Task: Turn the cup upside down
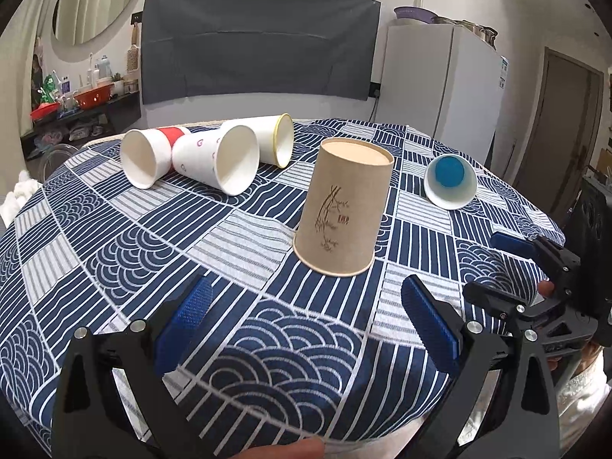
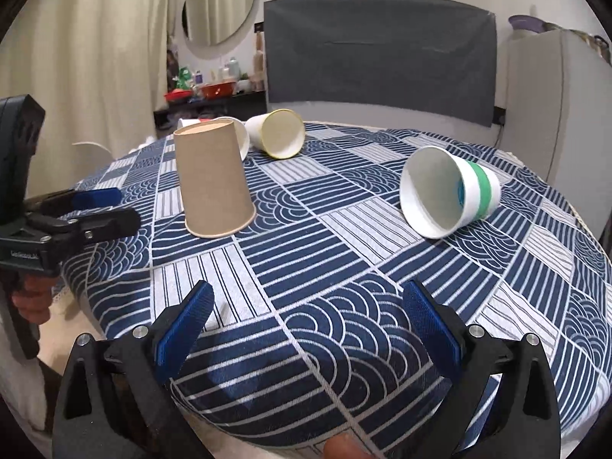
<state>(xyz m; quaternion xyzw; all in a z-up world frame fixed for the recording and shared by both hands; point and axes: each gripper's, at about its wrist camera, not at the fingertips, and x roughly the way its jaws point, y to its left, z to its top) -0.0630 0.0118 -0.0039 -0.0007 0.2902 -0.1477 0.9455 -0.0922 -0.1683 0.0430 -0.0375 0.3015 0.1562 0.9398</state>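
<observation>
A brown paper cup (image 1: 344, 206) stands upside down, rim on the patterned tablecloth (image 1: 153, 252); it also shows in the right wrist view (image 2: 212, 179). My left gripper (image 1: 306, 325) is open and empty, a little in front of the brown cup. My right gripper (image 2: 310, 329) is open and empty over the cloth; it also shows in the left wrist view (image 1: 455, 267), to the right of the brown cup. A white cup with green bands (image 2: 447, 191) lies on its side, mouth toward me, with blue inside (image 1: 449, 179).
Three white cups lie on their sides at the back: a red-banded one (image 1: 147, 157), one with purple marks (image 1: 218, 160), and a yellow-rimmed one (image 1: 269, 141) (image 2: 277, 132). The table edge curves close to both grippers. A fridge (image 1: 440, 84) stands behind.
</observation>
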